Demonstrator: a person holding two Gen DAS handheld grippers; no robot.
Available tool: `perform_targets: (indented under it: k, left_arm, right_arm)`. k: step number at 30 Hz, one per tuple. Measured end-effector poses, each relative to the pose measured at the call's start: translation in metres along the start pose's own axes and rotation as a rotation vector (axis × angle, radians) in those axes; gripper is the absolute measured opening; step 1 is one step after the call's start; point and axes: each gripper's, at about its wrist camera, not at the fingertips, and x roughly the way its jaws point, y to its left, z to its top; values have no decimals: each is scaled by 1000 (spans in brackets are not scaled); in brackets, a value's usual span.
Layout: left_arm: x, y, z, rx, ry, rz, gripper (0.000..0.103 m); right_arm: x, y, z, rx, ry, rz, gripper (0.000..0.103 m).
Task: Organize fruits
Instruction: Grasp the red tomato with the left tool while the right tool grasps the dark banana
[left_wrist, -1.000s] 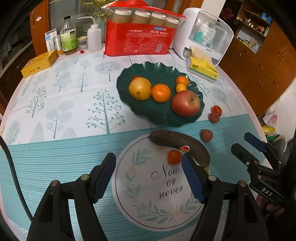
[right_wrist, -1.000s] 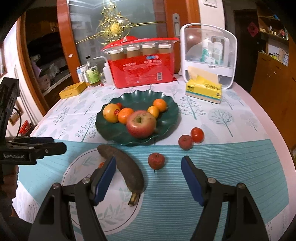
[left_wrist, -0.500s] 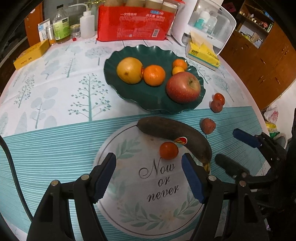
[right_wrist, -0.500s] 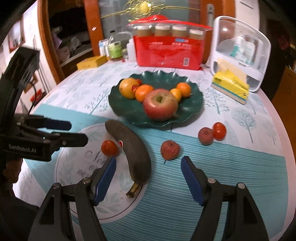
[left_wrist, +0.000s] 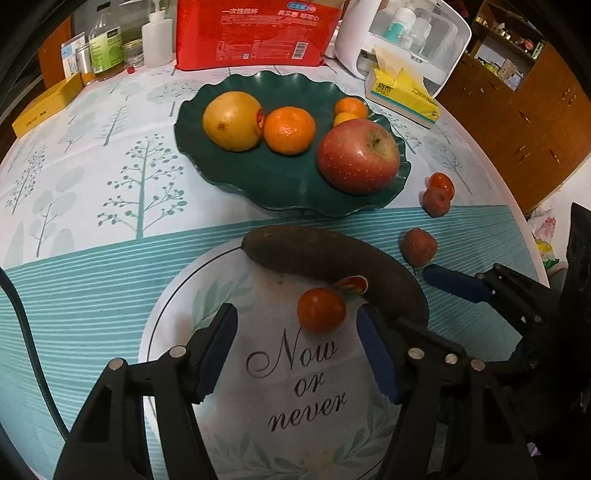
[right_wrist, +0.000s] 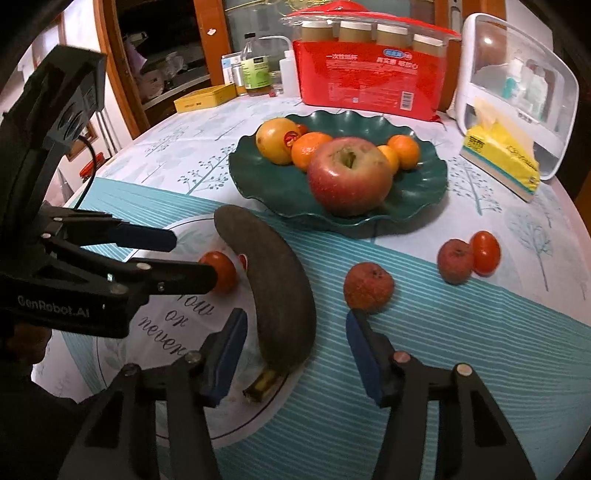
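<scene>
A dark green wavy plate (left_wrist: 258, 173) (right_wrist: 424, 184) holds a red apple (left_wrist: 358, 155) (right_wrist: 349, 175), a yellow fruit (left_wrist: 231, 120), a mandarin (left_wrist: 290, 129) and smaller oranges. On the table lie a blackened banana (left_wrist: 332, 258) (right_wrist: 277, 291), a small tomato (left_wrist: 320, 309) (right_wrist: 221, 269), a wrinkled red fruit (left_wrist: 419, 245) (right_wrist: 367, 286), and another red fruit with a tomato (left_wrist: 437, 192) (right_wrist: 469, 256). My left gripper (left_wrist: 297, 345) is open, low over the mat, just short of the small tomato. My right gripper (right_wrist: 295, 350) is open around the banana's stem end.
A red package with cups (left_wrist: 255, 29) (right_wrist: 373, 81), a white storage box (left_wrist: 406, 33) (right_wrist: 517, 88), a yellow tissue pack (left_wrist: 402, 92) (right_wrist: 502, 155), bottles (left_wrist: 107, 48) and a yellow box (left_wrist: 44, 107) line the table's far side. The table edge curves away on the right.
Both grippers have moved forward and lower toward the table. The left one has closed in on the small tomato, the right one on the banana's stem end. Both stay open.
</scene>
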Motion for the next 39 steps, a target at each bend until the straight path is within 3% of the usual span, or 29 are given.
perform_targets:
  k: [7, 20, 24, 27, 39]
  left_arm:
    - [11, -3, 4, 15, 15, -8, 54]
    - [20, -14, 10, 69, 9, 21, 53]
    - [20, -16, 10, 86, 8, 30, 40]
    - [19, -16, 9, 75, 15, 10, 32]
    - [11, -8, 4, 29, 17, -8, 27]
  right_arm:
    - [10, 1, 0, -28, -14, 18, 51]
    - [16, 6, 3, -58, -49, 7, 50]
    - [16, 8, 4, -68, -50, 7, 36]
    - [16, 11, 4, -83, -50, -5, 34]
    - [13, 11, 4, -46, -32, -16, 31]
